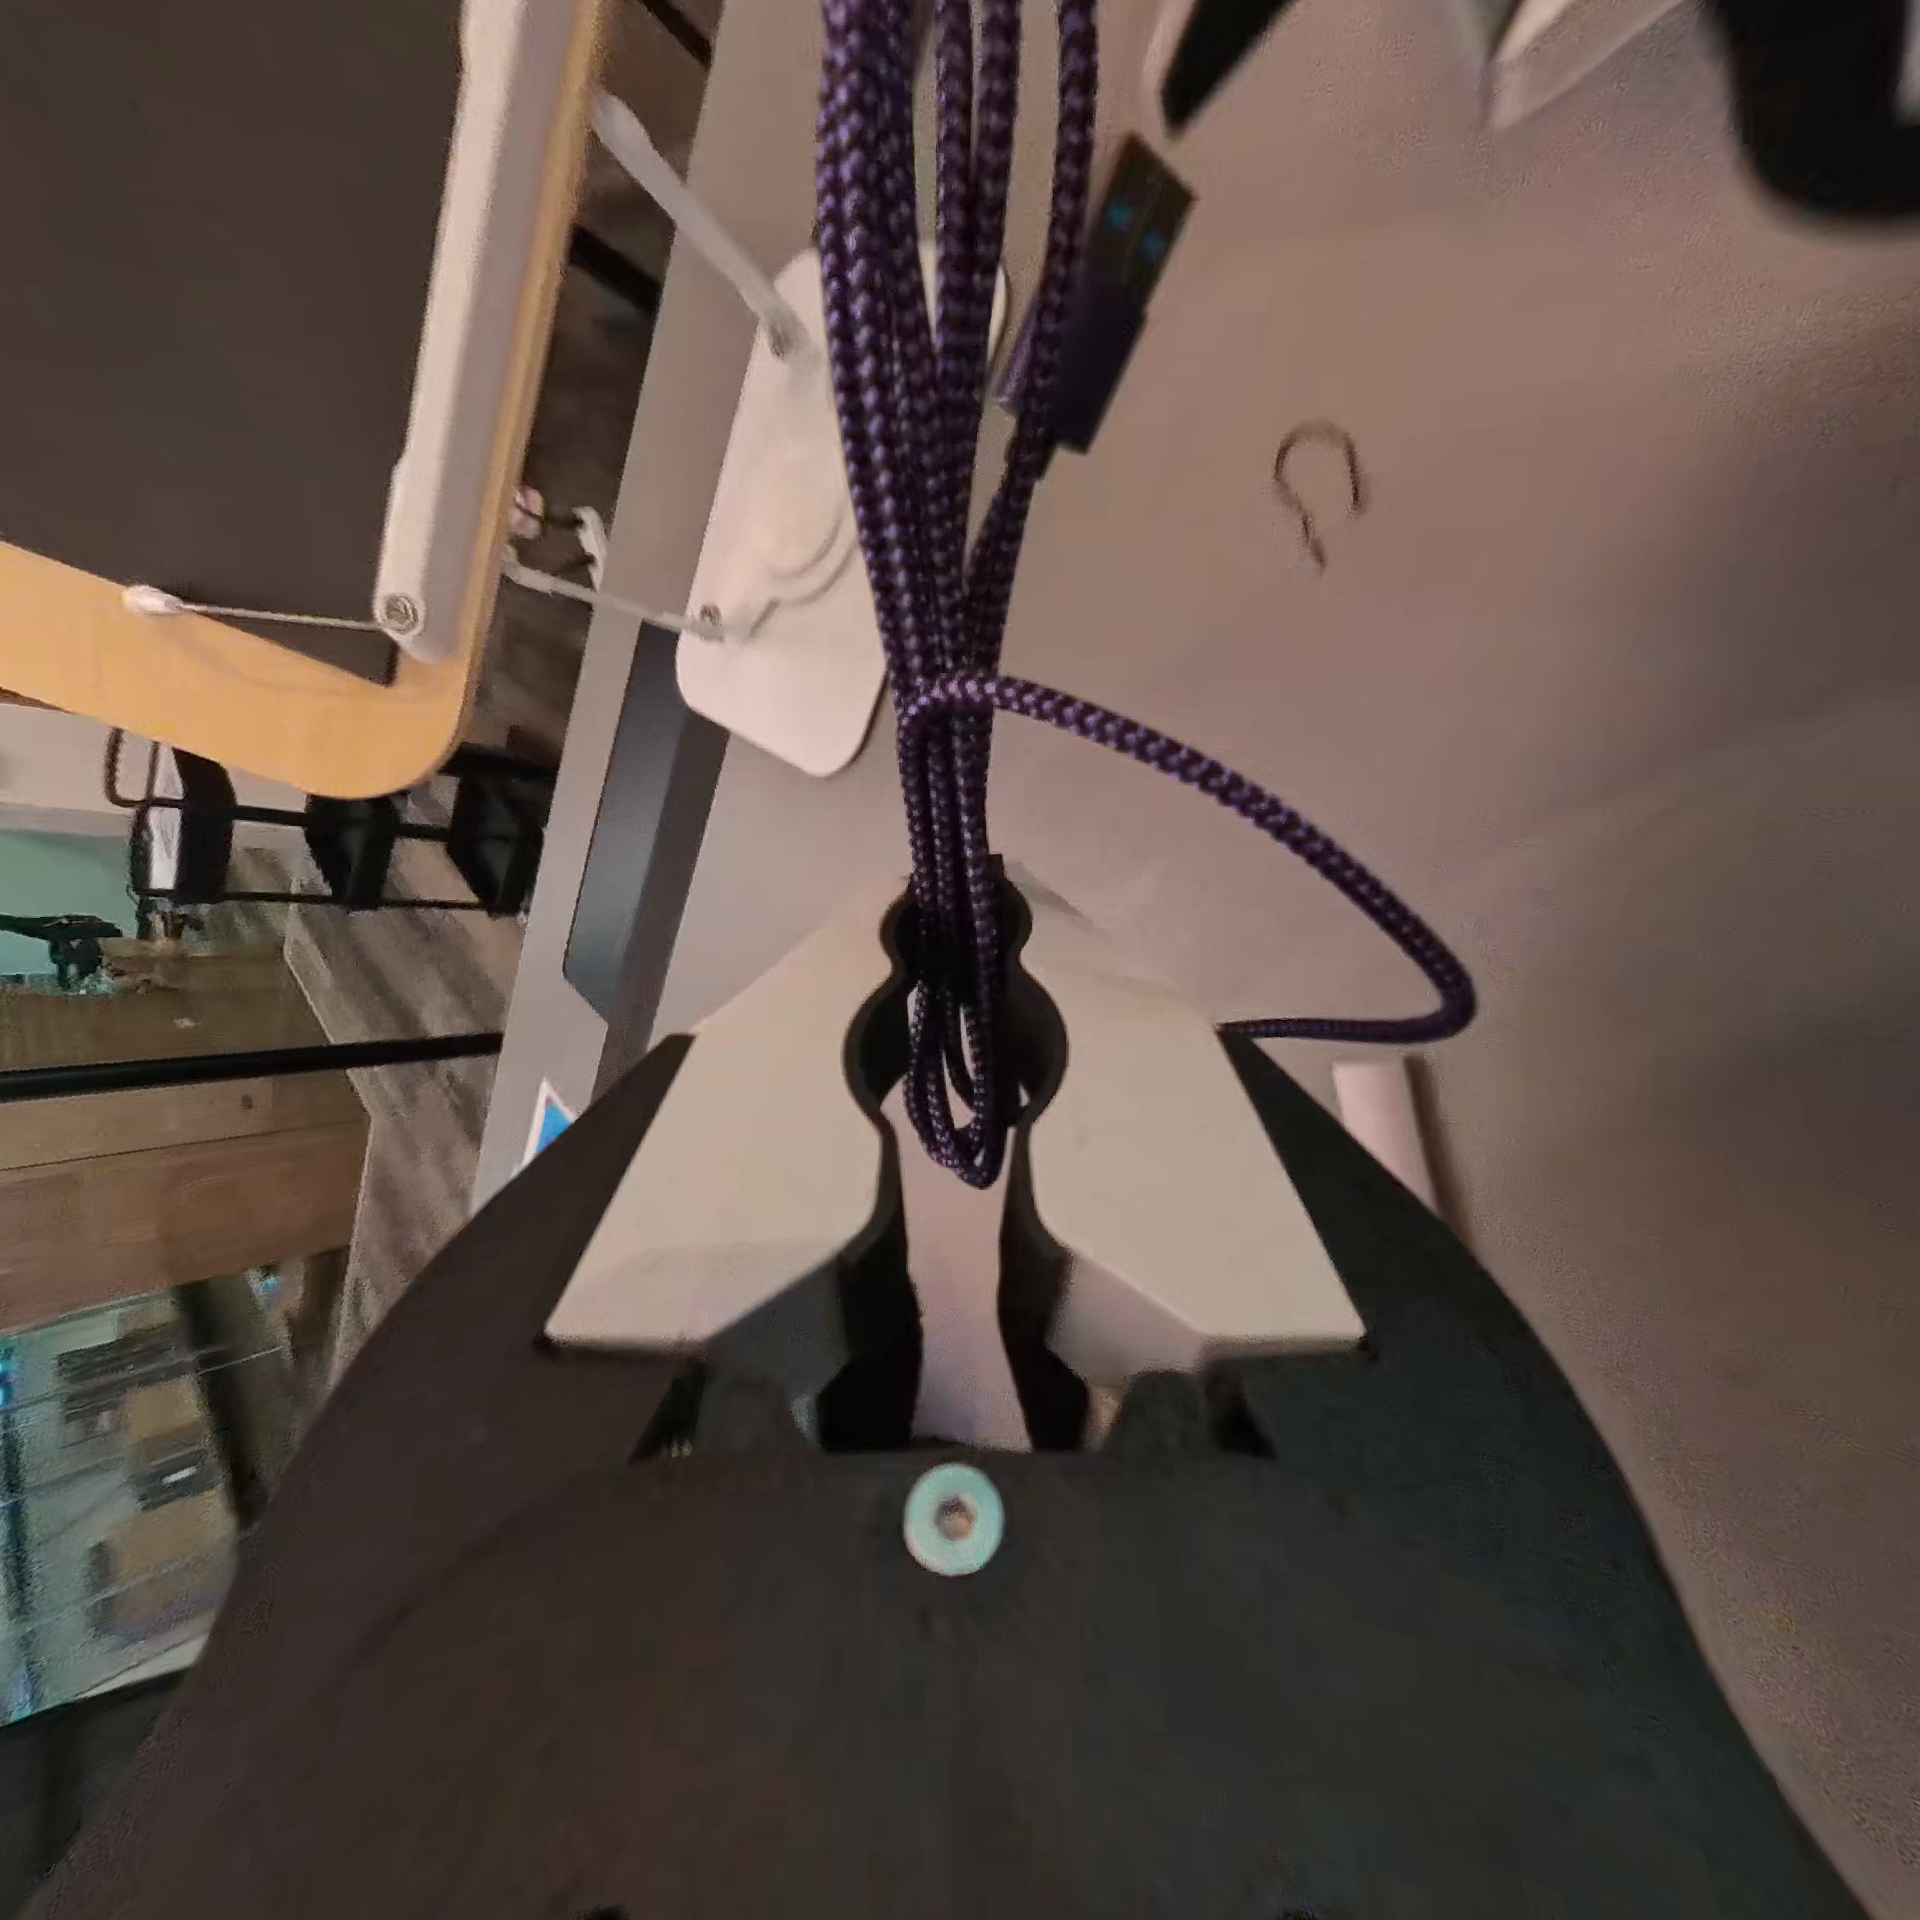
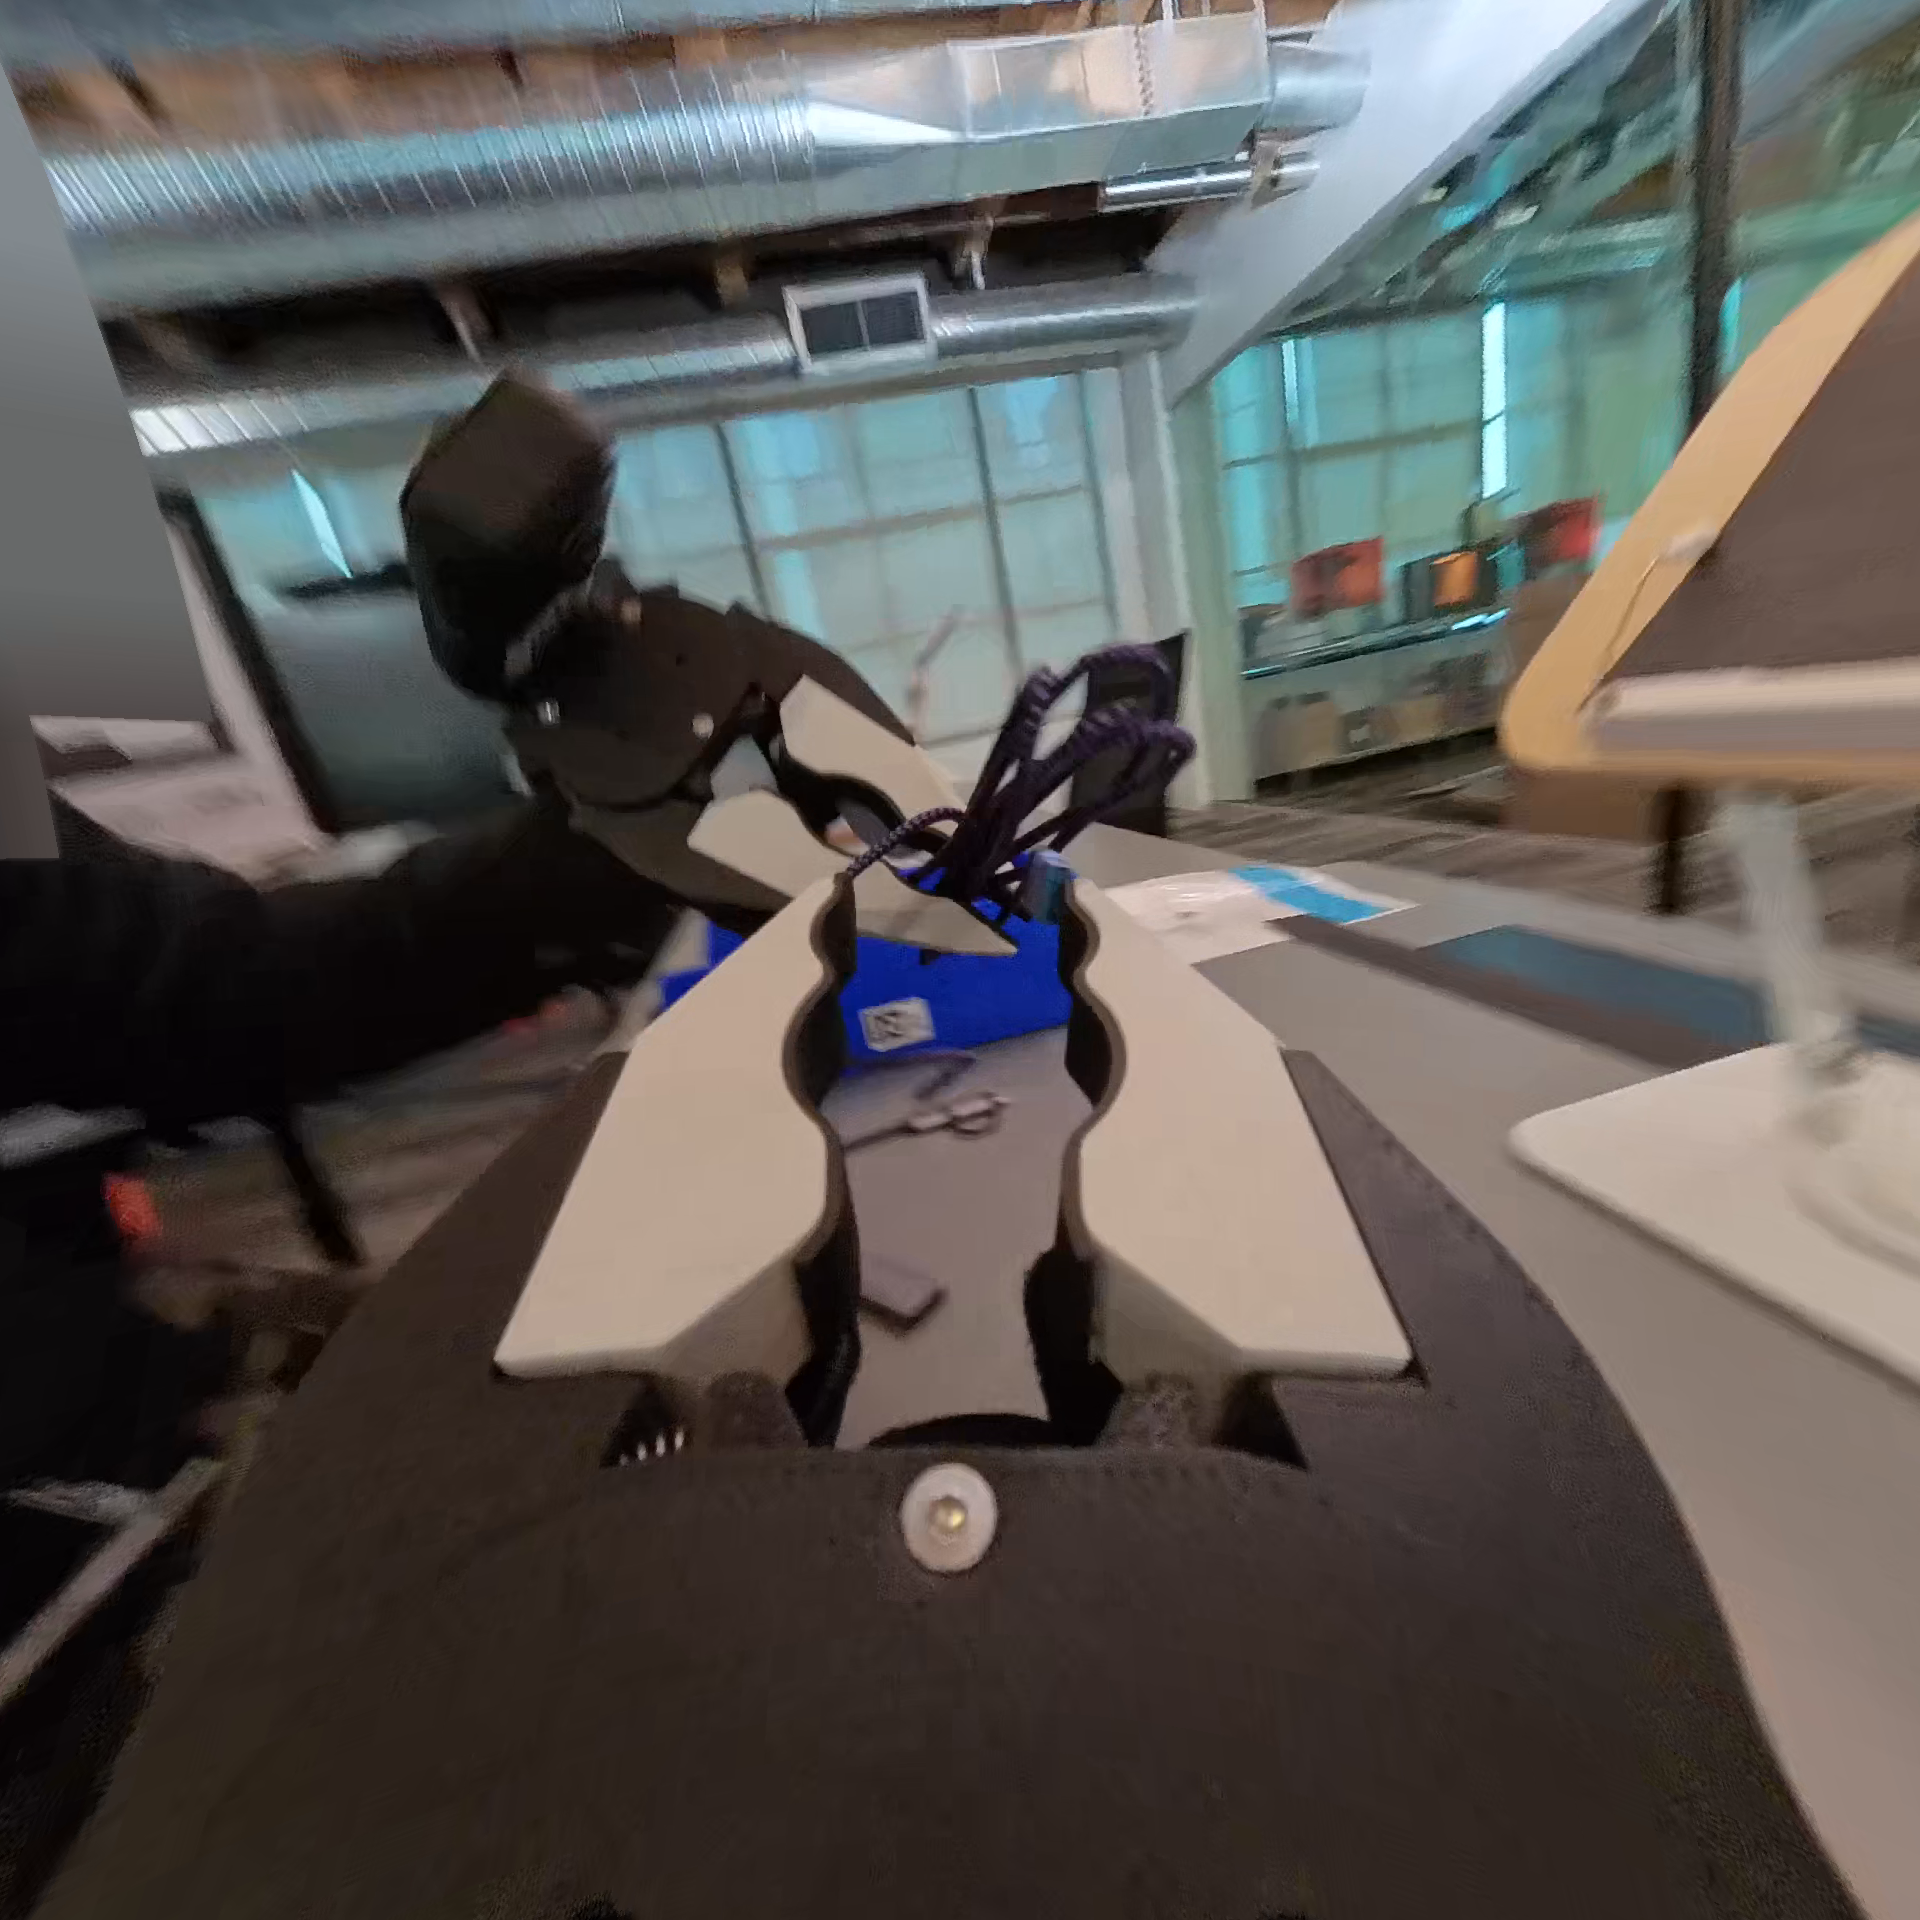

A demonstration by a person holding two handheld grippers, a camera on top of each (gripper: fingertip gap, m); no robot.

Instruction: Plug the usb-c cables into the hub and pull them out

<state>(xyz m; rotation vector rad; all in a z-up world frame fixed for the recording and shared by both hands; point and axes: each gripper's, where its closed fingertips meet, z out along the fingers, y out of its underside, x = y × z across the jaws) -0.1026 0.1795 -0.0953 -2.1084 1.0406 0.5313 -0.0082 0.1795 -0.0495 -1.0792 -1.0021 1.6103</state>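
The left gripper point(image 1: 958, 997) has its pale fingers point(image 1: 748, 1174) pressed in on a bundle of purple-and-black braided cable point(image 1: 940, 582), pinching the looped end of the coil in the notches near the tips. In the left wrist view the bundle's long axis runs straight ahead of the gripper, away from the fingertips toward the top of the picture; one loose strand arcs out to the gripper's right and curls back toward its right finger. A dark plug with blue contacts point(image 1: 1107, 281) lies along the right side of the bundle, farther out, its long axis roughly parallel to the strands.

To the left of the held cable, close by, are a white flat stand base with a clear post point(image 1: 774, 582) and the rounded wooden corner of a framed panel point(image 1: 343, 727); to the right, the grey tabletop point(image 1: 1507, 779) is open.

The right gripper point(image 2: 958, 914) has its fingers spread, holding nothing. Just ahead of its tips, the left gripper point(image 2: 904, 883) crosses from the left, with cable loops point(image 2: 1091, 758) fanning up and right. Behind sits a blue bin point(image 2: 966, 987). The white base point(image 2: 1714, 1174) lies close on the right.
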